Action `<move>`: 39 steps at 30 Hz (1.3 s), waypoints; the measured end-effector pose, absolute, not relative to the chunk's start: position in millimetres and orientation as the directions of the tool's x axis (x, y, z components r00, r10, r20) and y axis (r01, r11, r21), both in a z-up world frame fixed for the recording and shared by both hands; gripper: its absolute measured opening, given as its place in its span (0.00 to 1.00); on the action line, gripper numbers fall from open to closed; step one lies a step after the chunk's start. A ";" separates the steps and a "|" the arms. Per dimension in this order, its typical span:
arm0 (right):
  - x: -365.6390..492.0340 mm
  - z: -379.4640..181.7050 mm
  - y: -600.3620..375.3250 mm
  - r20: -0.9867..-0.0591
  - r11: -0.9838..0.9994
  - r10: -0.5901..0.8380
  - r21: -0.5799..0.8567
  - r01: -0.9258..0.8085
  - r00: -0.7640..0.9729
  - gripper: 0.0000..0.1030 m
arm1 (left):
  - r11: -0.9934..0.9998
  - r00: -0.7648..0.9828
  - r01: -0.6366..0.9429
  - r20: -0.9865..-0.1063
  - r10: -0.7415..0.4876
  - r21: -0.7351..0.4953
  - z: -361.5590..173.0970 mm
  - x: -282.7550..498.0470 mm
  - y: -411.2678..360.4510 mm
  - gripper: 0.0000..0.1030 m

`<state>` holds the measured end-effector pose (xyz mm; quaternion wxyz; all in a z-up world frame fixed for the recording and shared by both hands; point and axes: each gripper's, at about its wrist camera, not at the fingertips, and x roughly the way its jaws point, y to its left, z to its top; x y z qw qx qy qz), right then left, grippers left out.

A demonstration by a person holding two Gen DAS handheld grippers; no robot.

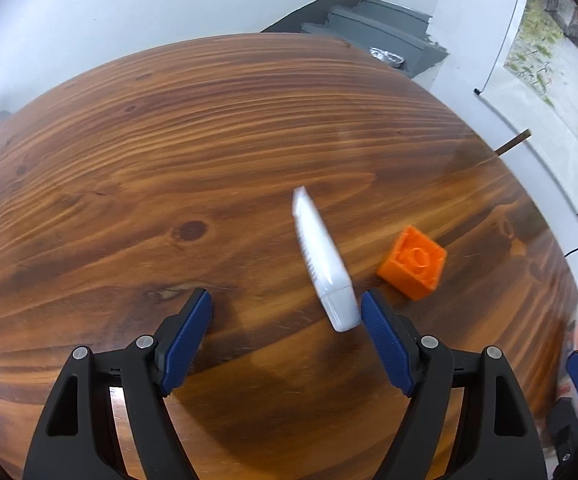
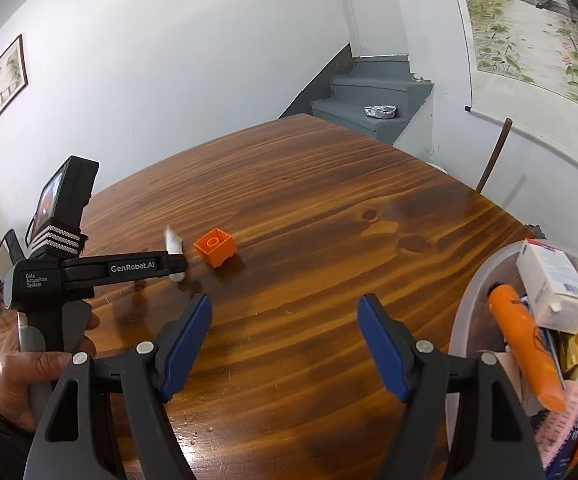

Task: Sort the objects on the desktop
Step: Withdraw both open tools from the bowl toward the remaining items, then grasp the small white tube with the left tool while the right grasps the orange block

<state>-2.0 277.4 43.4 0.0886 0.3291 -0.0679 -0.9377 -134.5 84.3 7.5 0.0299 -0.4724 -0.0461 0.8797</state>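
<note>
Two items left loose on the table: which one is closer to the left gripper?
The white tube, its cap end just inside the open left gripper. The orange block lies beyond it to the right.

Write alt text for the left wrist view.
The open left gripper hovers over a wooden table, a white tube lying just inside its right finger. An orange toy brick sits on the table right of the tube.

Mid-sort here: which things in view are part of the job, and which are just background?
Job items:
white tube, lying on the table
orange block, beside the tube
clear bin, already holding boxes and an orange tube
left hand-held gripper and right hand-held gripper, both open

Background:
foil tray on the stairs
scroll painting
</note>
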 end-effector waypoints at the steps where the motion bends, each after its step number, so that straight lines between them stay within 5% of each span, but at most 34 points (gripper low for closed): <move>1: -2.8 42.5 276.5 -0.609 -0.976 -0.209 0.183 0.120 -0.766 0.76 | -0.994 -0.552 -0.006 -0.828 0.097 -0.113 8.2 -134.0 83.6 0.78; 10: -14.6 37.0 266.4 -0.635 -0.975 -0.217 0.178 0.133 -0.741 0.76 | -0.997 -0.575 -0.040 -0.815 0.072 -0.060 9.5 -138.4 87.5 0.76; 17: -33.5 33.4 251.8 -0.657 -0.973 -0.230 0.171 0.154 -0.718 0.76 | -0.997 -0.588 -0.058 -0.806 0.069 -0.043 8.8 -141.0 79.9 0.31; 20: -44.5 30.6 243.0 -0.670 -0.974 -0.227 0.155 0.166 -0.707 0.76 | -0.997 -0.591 -0.052 -0.803 0.076 -0.056 9.0 -141.9 75.0 0.22; 29: -82.3 22.3 215.7 -0.713 -0.965 -0.250 0.129 0.228 -0.655 0.75 | -0.999 -0.630 -0.045 -0.776 0.042 -0.018 15.6 -139.5 75.3 0.21; 39: -126.3 9.2 185.4 -0.756 -0.952 -0.268 0.110 0.286 -0.598 0.61 | -1.000 -0.631 0.015 -0.776 0.000 -0.012 13.1 -143.7 62.6 0.21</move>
